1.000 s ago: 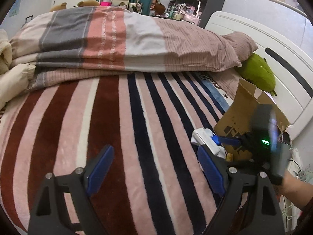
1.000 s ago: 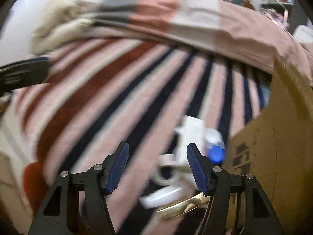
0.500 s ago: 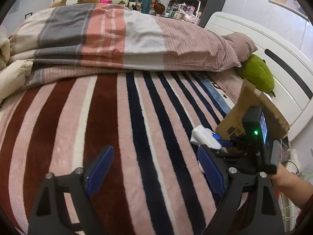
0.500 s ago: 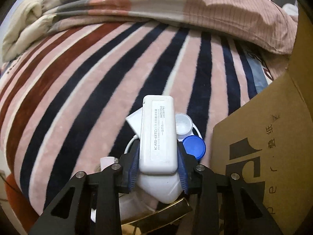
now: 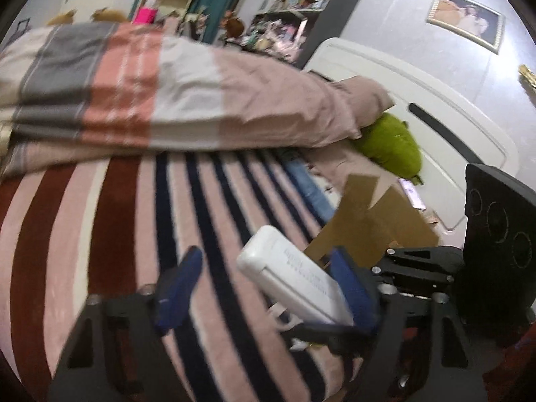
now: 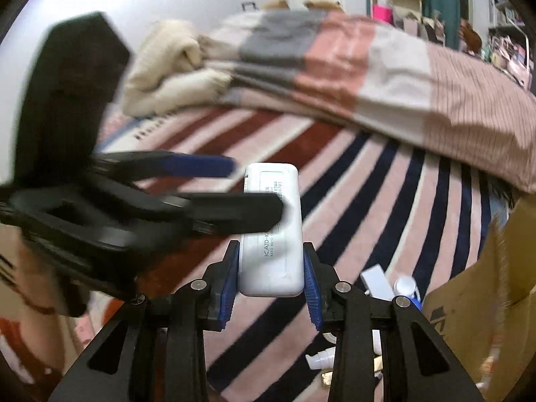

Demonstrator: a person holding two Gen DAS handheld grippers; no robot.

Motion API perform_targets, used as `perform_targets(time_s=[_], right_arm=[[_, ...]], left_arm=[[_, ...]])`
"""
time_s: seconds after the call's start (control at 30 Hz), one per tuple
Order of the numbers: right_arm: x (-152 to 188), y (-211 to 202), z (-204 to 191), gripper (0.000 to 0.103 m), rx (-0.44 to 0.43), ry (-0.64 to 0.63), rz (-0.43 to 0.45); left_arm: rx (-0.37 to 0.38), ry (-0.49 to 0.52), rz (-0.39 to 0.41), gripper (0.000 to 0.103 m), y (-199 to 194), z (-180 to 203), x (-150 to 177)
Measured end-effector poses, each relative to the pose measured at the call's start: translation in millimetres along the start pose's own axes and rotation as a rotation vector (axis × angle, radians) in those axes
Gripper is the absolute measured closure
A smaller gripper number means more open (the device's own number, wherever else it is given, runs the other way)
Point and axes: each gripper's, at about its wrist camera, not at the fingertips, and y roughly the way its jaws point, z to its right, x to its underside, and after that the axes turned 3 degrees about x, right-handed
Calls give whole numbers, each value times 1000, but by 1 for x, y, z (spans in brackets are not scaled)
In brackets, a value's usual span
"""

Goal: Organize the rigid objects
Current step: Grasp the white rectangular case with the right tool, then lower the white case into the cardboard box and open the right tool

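Above the blanket [image 6: 351,181] now, white case [image 6: 271,231].

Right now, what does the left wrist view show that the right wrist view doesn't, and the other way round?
Only the left wrist view shows the white headboard, green plush toy and framed picture. Only the right wrist view shows the cream blanket and small white items by the box. Both show the white rectangular case clamped in the right gripper, the open left gripper, the striped blanket and the cardboard box.

Each claw [image 6: 271,288] has matte black arms, silver screws and ribbed blue pads [image 6: 229,289].
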Motion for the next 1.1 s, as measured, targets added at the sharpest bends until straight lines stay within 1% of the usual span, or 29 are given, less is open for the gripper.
perform_targets(time_s=[0.03,0.07,0.1,0.2,0.27,0.4,0.47,0.53,0.6,0.67,0.7,0.73,0.77,0.8,0.83,0.93,1.0,1.03,1.1], right_arm=[[-3,-12,3,72,3,-5,17],[-4,-20,6,72,10,-4,27],[-6,-27,10,72,20,1,33],[-9,-50,35,72,28,43,51],[-7,-66,57,72,40,75,61],[6,-94,100,72,95,136,57],[13,-103,121,72,118,168,30],[23,-106,142,72,150,194,-10],[31,-104,157,72,169,210,-54],[38,-98,167,72,191,212,-105],[41,-98,171,72,206,209,-117],[43,-97,173,72,246,200,-123],[45,-96,176,70,271,192,-129],[45,-94,176,66,296,182,-148],[47,-93,176,58,300,180,-154],[47,-96,174,57,287,178,-136],[41,-104,163,57,260,173,-92],[38,-111,154,57,248,161,-59],[28,-124,129,57,216,124,9]], left_arm=[[22,20,8,49,2,11,-8],[38,34,10,52,3,18,-13],[65,61,9,59,7,30,-21],[73,108,-1,59,23,59,-35],[96,128,-23,59,41,78,-45],[136,168,-96,59,86,117,-57],[154,177,-156,58,113,133,-60],[151,195,-223,57,139,147,-61],[135,207,-284,56,160,157,-60],[84,226,-326,55,175,164,-58],[65,237,-343,47,179,167,-57],[55,243,-354,34,182,170,-56],[50,244,-350,29,181,170,-55],[47,244,-341,27,178,171,-55],[47,241,-330,27,172,169,-55],[27,230,-272,26,142,159,-59],[-12,225,-213,25,113,148,-61],[-27,221,-195,22,102,143,-61],[-67,209,-146,21,73,127,-59]])
